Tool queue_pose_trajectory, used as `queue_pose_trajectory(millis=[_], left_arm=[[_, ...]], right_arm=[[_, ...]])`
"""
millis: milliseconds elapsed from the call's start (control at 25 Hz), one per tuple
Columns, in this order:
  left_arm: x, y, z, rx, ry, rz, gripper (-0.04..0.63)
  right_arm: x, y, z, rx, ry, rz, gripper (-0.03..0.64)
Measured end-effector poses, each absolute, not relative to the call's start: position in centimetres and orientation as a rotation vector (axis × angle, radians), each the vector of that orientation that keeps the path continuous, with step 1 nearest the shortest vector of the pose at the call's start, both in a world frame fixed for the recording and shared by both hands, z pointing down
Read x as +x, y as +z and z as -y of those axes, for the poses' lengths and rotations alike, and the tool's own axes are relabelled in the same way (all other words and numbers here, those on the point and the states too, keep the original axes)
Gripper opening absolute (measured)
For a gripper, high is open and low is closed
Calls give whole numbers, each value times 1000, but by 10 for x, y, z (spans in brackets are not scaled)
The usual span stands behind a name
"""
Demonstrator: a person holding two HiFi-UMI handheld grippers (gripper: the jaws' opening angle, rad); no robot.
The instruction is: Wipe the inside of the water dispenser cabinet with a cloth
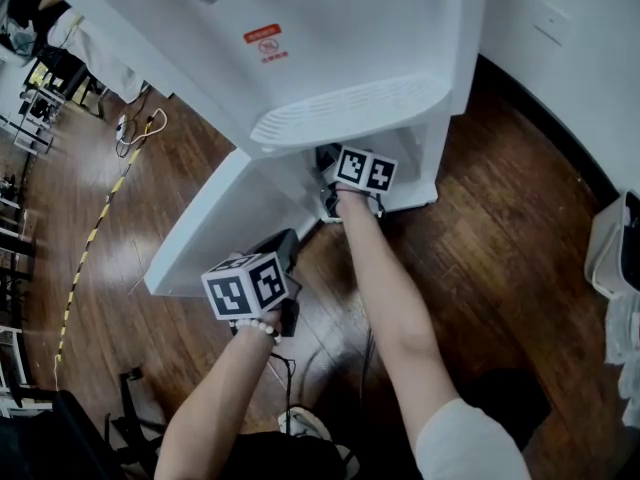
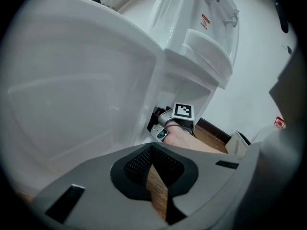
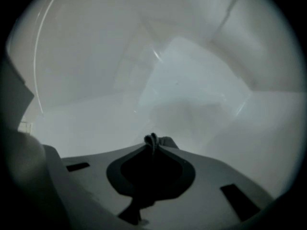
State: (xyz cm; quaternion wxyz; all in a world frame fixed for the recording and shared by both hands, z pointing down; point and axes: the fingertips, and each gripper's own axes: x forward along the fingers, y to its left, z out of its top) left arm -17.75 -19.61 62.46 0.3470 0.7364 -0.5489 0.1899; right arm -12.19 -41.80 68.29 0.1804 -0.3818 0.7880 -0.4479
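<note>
The step in hand looks like the wiping itself, at or just short of contact. The right gripper (image 3: 152, 146) is inside the cabinet (image 3: 192, 80), at the bottom of the water dispenser (image 1: 350, 48) in the centre of the head view. Its jaws are clamped together on the cloth (image 3: 152, 140). The cloth shows only as a small dark fold poking out past the tips, low in the middle of the right gripper view, so I cannot tell whether it touches a wall yet. The left gripper (image 2: 152, 150) sits at lower centre-left of the head view, just beside the outer edge of the open door (image 1: 230, 218). Its jaws are closed tip to tip with nothing between them, and only the wooden floor (image 1: 480, 228) shows through the hollow behind them. Whether it actually rests against the door is unclear. The next move probably calls for pressing the fold flat against an inner face and dragging it across, with the wrist angled so that cloth, not bare jaw, meets the plastic. So little cloth sticks out that this needs care. The cabinet interior looks smooth, pale and white, with angled panels meeting at soft seams, a faint glossy sheen on the back panel in the upper right, and no visible dirt.
</note>
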Motion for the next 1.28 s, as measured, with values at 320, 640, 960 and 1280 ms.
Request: queue_pose_trajectory(millis=[320, 640, 960, 1280], left_arm=[[-183, 624, 192, 1907, 510, 1426, -3], [-175, 616, 189, 1925, 493, 1414, -3], [-153, 611, 188, 1968, 502, 1376, -3], [-142, 605, 189, 1989, 481, 1361, -3]], right_arm=[[-123, 716, 425, -1099, -1473, -2109, 20], [-114, 657, 423, -952, -1221, -2130, 17], [-122, 614, 396, -833, -1101, -2196, 19], [-91, 674, 378, -1081, -1195, -2189, 20]])
